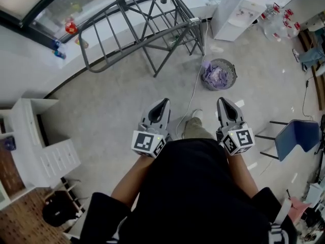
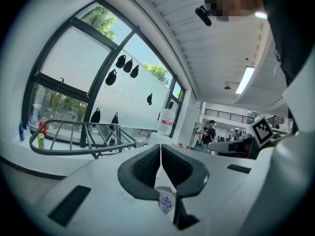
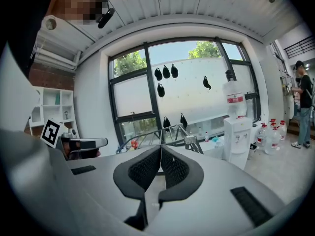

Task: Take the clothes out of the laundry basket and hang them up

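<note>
Left gripper [image 1: 163, 102] closed, empty, laundry basket [image 1: 232, 78] whole only in head view

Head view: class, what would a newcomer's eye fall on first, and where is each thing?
The left gripper and right gripper, both shut and empty, are held side by side mid-frame. Ahead on the floor stands a round laundry basket holding purple clothes, and farther off to its left a bare grey drying rack by the window.

Head view steeply downward, gripper views level, sharing drying rack [image 1: 143, 43]
</note>
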{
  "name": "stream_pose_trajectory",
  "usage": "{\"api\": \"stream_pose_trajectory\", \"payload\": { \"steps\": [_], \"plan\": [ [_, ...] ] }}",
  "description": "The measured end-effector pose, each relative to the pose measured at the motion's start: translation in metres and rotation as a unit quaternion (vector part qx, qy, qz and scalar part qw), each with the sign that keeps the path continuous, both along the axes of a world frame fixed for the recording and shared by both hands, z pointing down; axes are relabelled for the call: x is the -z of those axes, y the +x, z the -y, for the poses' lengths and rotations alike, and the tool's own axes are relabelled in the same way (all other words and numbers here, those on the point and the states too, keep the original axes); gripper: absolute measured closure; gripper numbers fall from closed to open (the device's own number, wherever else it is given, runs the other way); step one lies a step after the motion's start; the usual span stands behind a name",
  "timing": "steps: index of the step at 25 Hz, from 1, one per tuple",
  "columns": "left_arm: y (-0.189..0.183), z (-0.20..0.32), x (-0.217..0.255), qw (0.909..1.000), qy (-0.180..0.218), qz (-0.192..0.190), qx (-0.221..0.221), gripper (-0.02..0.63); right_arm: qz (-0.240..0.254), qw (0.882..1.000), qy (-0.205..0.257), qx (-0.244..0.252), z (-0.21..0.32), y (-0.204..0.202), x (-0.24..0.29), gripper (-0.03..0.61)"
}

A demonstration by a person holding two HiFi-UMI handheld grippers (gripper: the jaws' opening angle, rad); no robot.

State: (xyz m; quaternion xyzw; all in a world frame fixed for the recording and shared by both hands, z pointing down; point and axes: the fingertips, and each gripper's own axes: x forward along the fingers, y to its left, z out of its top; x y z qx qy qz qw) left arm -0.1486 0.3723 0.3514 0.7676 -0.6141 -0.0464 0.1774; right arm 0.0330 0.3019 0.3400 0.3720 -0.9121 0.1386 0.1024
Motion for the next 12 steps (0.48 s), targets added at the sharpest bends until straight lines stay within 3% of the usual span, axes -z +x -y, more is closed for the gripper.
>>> {"api": "stream_pose_trajectory", "payload": {
  "steps": [4,8,12],
  "plan": [
    [0.018,0.049,0.004,0.9996,0.012,0.005,0.025,0.604,0.011,1.000,0.012,0.006,0.052,0.026,0.001,0.577],
    [0.056,0.099,0.004,0.9998,0.018,0.005,0.012,0.569,0.017,1.000,0.017,-0.001,0.100,0.069,0.002,0.574],
    [0.090,0.134,-0.002,0.9999,0.002,0.016,-0.004,0.439,0.002,1.000,-0.004,-0.013,0.134,0.112,-0.012,0.437]
  ]
}}
